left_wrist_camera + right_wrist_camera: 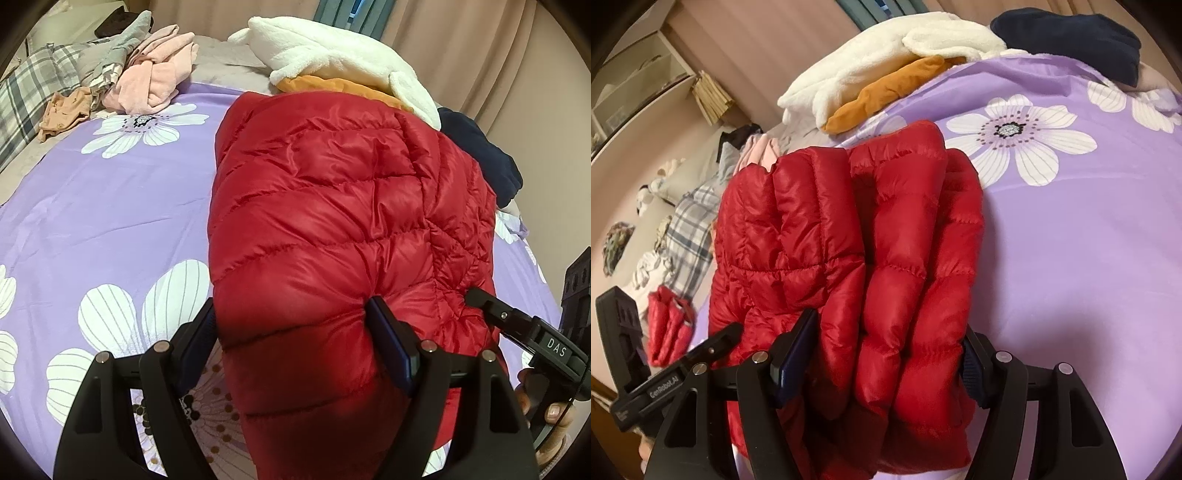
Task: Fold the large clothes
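Observation:
A red quilted down jacket [332, 206] lies folded on the purple flowered bedsheet [110, 206]. My left gripper [291, 332] is shut on the jacket's near edge, which bulges thickly between its pads. My right gripper [886, 343] is shut on a bunched thick fold of the same jacket [849, 229]. The right gripper also shows in the left wrist view [517, 325] at the jacket's right edge. The left gripper shows at the lower left of the right wrist view [713, 343]. The jacket's underside and sleeves are hidden.
A white fleece [332, 51] over an orange garment [343, 86] and a navy garment [480, 147] lie behind the jacket. Pink clothes [155, 81] and a plaid pillow [26, 92] lie far left. A small red pouch [668, 321] lies beside the bed edge. Curtains hang behind.

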Demonstrator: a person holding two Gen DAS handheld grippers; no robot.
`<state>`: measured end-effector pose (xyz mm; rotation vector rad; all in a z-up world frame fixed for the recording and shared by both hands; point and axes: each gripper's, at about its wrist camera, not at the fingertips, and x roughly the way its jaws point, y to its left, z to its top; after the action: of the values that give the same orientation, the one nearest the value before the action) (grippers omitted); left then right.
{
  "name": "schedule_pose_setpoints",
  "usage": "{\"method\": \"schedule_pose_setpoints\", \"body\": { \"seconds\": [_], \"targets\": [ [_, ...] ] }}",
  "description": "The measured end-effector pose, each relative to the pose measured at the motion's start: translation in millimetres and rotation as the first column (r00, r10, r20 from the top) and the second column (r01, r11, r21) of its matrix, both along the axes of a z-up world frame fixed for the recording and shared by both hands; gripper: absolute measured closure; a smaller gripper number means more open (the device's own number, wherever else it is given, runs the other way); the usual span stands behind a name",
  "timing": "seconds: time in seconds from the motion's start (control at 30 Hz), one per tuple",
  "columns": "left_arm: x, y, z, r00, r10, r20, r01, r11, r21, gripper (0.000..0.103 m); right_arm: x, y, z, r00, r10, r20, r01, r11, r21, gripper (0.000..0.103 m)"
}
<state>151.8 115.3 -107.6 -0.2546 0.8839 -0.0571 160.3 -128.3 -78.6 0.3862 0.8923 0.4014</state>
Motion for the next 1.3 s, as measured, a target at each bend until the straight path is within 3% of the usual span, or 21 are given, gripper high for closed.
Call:
{"method": "schedule_pose_setpoints", "body": {
  "seconds": [0.2, 0.37, 0.5, 0.63, 0.7, 0.8, 1.0, 1.07, 1.13, 1.23, 1.3],
  "targets": [
    [-3.7, 1.1, 3.0, 1.000, 0.008, -0.003, -0.008, 1.000, 0.004, 0.023, -5.8, -3.0, 5.1, 0.999, -0.030, 0.030, 0.031, 0.999, -0.036, 0.035],
    [-11.2, 2.3, 11.5, 1.000, 0.017, 0.015, -0.018, 1.000, 0.020, 0.026, -17.6, -8.7, 21.4, 0.988, -0.079, 0.131, 0.093, 0.991, -0.097, 0.035],
    [-15.0, 5.2, 19.8, 0.999, 0.025, 0.036, -0.025, 1.000, 0.018, 0.027, -18.7, -12.7, 34.8, 0.983, -0.059, 0.174, 0.067, 0.997, -0.041, 0.035],
    [-17.1, 3.8, 28.5, 0.998, 0.011, 0.066, -0.012, 1.000, 0.015, 0.042, -11.9, 0.1, 44.5, 0.981, 0.009, 0.193, -0.012, 1.000, 0.015, 0.035],
    [-16.6, 1.7, 33.4, 0.997, -0.011, 0.082, 0.010, 1.000, 0.011, 0.051, -5.7, 8.6, 46.1, 0.981, 0.028, 0.190, -0.028, 1.000, -0.004, 0.035],
    [-13.2, -1.7, 36.4, 0.995, -0.046, 0.087, 0.046, 0.999, 0.007, 0.052, 12.2, 13.8, 41.7, 0.985, 0.023, 0.171, -0.025, 1.000, 0.009, 0.035],
    [-4.7, -6.2, 30.5, 0.996, -0.067, 0.061, 0.065, 0.997, 0.028, 0.052, 45.4, 17.3, 22.5, 0.995, 0.065, 0.075, -0.077, 0.981, 0.179, 0.035],
    [-5.3, -5.9, 29.6, 0.996, -0.066, 0.059, 0.064, 0.997, 0.032, 0.052, 48.1, 21.4, 20.7, 0.992, 0.094, 0.080, -0.109, 0.971, 0.215, 0.046],
    [-4.6, -4.4, 28.5, 0.997, -0.059, 0.054, 0.058, 0.998, 0.029, 0.052, 46.7, 26.3, 23.6, 0.989, 0.104, 0.106, -0.123, 0.974, 0.191, 0.071],
    [-4.3, -2.5, 28.2, 0.997, -0.053, 0.050, 0.052, 0.999, 0.016, 0.052, 39.4, 30.7, 32.6, 0.979, 0.126, 0.162, -0.152, 0.975, 0.161, 0.086],
    [-4.1, -2.4, 29.4, 0.997, -0.054, 0.053, 0.054, 0.999, 0.006, 0.052, 30.7, 33.2, 42.5, 0.967, 0.130, 0.221, -0.158, 0.981, 0.115, 0.091]
  ]
}}
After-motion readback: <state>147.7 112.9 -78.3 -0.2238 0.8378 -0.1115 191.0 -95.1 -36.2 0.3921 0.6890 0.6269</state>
